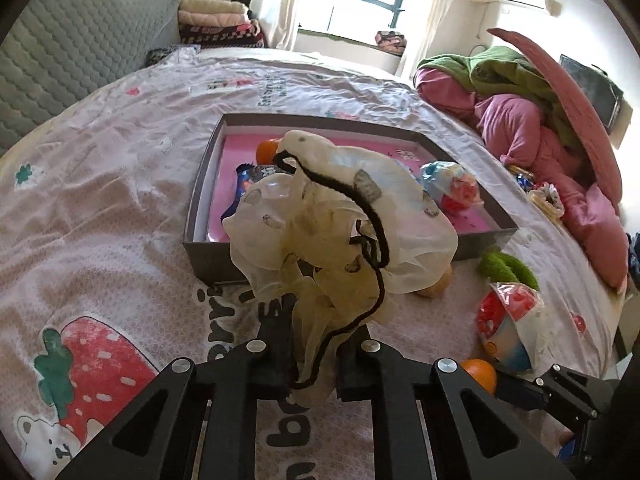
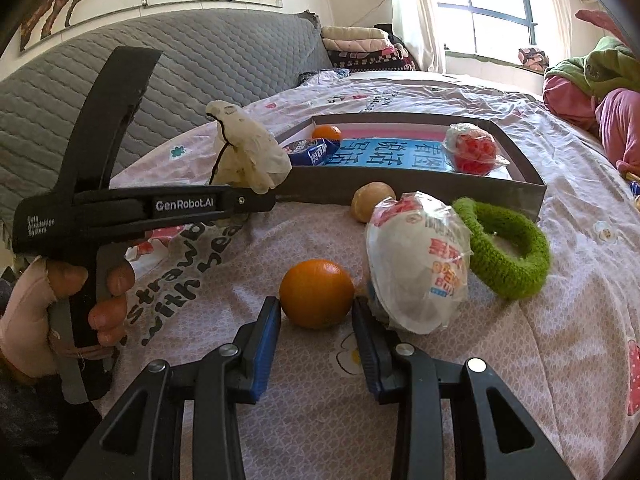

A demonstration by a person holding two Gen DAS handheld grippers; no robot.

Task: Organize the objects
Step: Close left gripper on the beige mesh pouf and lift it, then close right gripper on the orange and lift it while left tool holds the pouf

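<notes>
Bedspread (image 2: 520, 360), box (image 2: 420, 196) ahead. Left gripper (image 1: 314, 344) pinches scrunchie (image 1: 340, 232), held above box's near wall. Right gripper (image 2: 316, 328) jaws spread, flanking orange (image 2: 316, 292) on spread; box lies beyond.

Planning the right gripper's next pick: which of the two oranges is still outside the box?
The orange on the bedspread, sitting just ahead of the right gripper and between its open fingers. The other orange already lies inside the box, at its far corner.
</notes>
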